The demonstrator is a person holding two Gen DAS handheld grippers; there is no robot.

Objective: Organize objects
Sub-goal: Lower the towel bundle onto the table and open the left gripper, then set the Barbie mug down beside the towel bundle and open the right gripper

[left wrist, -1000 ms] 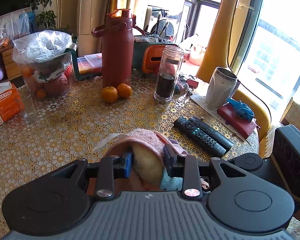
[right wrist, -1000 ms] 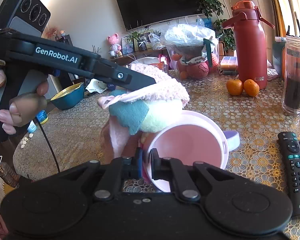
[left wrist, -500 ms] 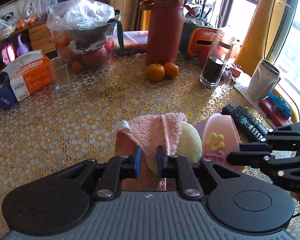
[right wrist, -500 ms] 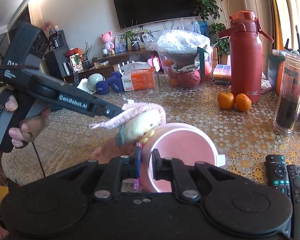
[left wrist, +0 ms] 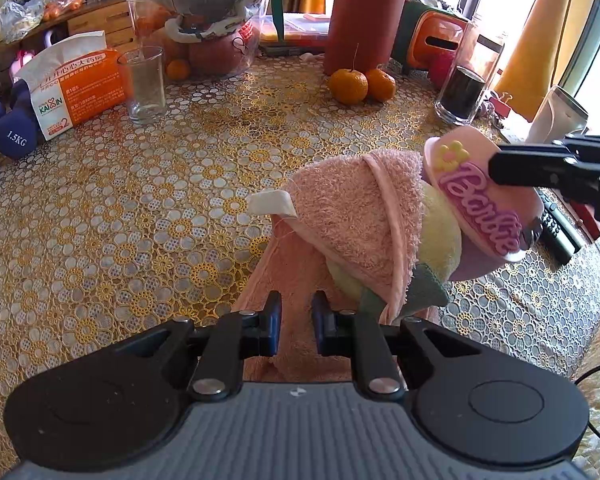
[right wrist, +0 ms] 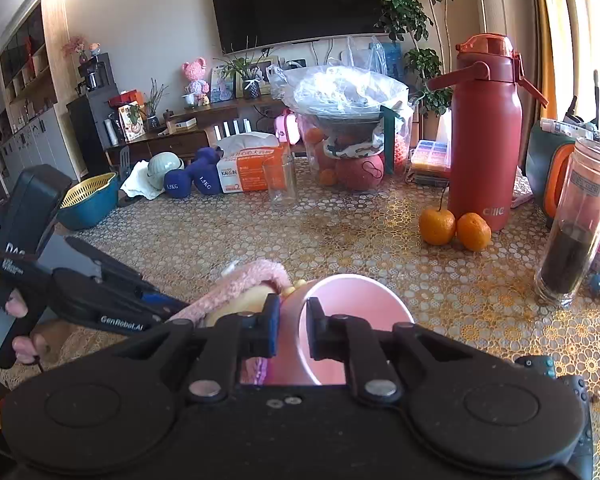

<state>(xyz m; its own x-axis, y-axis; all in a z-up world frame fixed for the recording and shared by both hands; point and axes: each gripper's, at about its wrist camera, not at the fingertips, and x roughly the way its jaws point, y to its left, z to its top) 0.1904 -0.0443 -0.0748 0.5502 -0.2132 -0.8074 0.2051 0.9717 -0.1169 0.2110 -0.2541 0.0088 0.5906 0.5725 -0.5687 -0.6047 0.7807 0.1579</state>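
Item: pink cup [left wrist: 484,204], smooth moulded plastic, round-mouthed, raised "Barbie" lettering and a yellow flower on its wall; we are gripping its rim with the right gripper [right wrist: 293,330], jaws clenched on the thin wall, and tilting it on its side above the table [left wrist: 140,208], near the right edge.

Item: pink towel [left wrist: 352,208], looped terry, soft and limp, folded over a pale yellow plush [left wrist: 440,232] with a green felt piece; we are pinching its lower fold in the left gripper [left wrist: 296,326], jaws nearly closed on the cloth; the bundle is pressing against the cup's mouth, not visibly inside.

Progress, as we are judging it: stuffing is beginning only; bundle and cup are still needing a place.

Remaining, untouched: two oranges [left wrist: 360,85], glossy; a glass tumbler [left wrist: 145,80], clear; remotes [left wrist: 560,232], matt black.
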